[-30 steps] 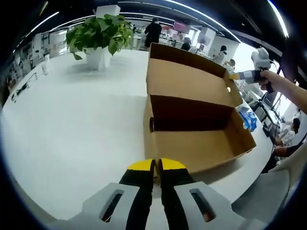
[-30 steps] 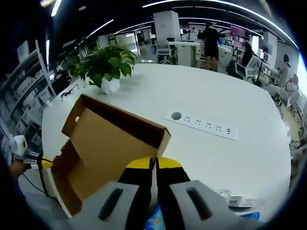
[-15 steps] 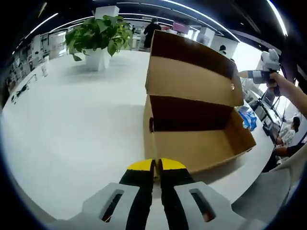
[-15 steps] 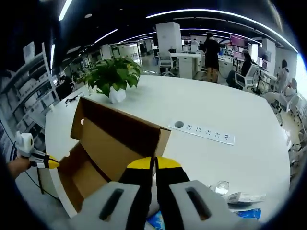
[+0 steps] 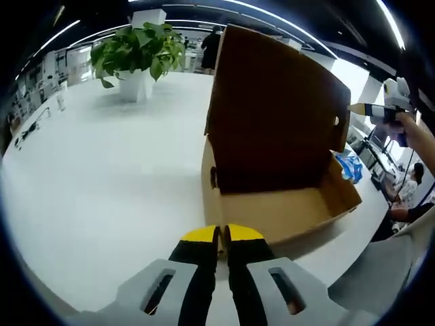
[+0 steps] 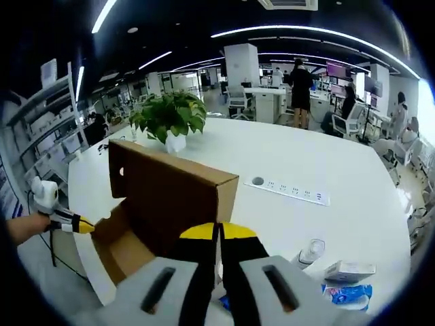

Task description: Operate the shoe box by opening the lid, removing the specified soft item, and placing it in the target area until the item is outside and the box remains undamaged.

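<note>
My left gripper (image 5: 221,234) has its yellow-tipped jaws pressed together on nothing, at the near wall of the brown cardboard shoe box (image 5: 285,210) on the round white table (image 5: 102,183). Its hinged brown lid (image 5: 272,109) stands about upright. My right gripper (image 6: 217,234) is likewise closed, right at the lid's edge; whether it pinches the cardboard I cannot tell. A leafy green plant in a white pot (image 6: 170,119) sits beyond the box, a small blue packet (image 6: 346,297) near my right jaws

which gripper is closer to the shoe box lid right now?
Right. The right gripper sits at the raised lid, its tips overlapping the lid's edge. The left gripper is at the box's front wall, below the lid.
</note>
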Available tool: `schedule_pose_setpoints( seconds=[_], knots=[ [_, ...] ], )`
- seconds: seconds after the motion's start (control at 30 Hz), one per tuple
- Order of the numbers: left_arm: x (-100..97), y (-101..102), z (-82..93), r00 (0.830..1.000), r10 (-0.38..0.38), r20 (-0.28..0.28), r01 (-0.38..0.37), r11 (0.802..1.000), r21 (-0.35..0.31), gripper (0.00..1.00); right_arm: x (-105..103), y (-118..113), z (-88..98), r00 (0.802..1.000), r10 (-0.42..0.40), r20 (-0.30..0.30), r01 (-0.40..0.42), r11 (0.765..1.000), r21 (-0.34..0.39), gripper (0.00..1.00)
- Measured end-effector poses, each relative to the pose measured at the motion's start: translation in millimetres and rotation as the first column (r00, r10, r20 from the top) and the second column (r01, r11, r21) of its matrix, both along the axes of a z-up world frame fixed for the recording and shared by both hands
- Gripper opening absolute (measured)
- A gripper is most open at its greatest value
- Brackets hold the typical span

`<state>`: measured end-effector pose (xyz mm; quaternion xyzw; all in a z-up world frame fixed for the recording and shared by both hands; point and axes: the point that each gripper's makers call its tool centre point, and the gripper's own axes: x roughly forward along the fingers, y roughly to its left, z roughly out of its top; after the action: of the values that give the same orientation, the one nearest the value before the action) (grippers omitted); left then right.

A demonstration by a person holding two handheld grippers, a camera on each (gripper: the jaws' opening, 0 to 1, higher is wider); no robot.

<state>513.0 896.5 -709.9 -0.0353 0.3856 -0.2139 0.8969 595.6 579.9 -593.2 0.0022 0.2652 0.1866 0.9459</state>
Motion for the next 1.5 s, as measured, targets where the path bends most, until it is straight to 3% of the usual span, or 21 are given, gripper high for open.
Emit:
schedule_pose_setpoints(
  seconds=[0.37,0.77,1.17,1.5],
  knots=[
    [-0.6,0,2.6,0.999,-0.028,0.034,0.027,0.999,0.017,0.02,-27,6,0.2,0.998,-0.004,0.059,0.006,1.000,-0.027,0.00],
    [8.0,3,35.1,0.990,-0.028,0.141,0.026,1.000,0.017,0.07,-53,11,-9.1,0.998,-0.003,0.069,0.004,1.000,-0.019,0.01],
    [25.2,-3,80.8,0.960,-0.076,0.268,0.068,0.997,0.038,0.10,-75,16,-20.7,0.998,0.008,0.067,-0.005,0.999,-0.041,0.01],
    [29.7,-6,95.2,0.941,-0.127,0.313,0.107,0.991,0.078,0.12,-91,22,-30.3,0.997,0.035,0.074,-0.030,0.998,-0.061,0.03]
  ],
)
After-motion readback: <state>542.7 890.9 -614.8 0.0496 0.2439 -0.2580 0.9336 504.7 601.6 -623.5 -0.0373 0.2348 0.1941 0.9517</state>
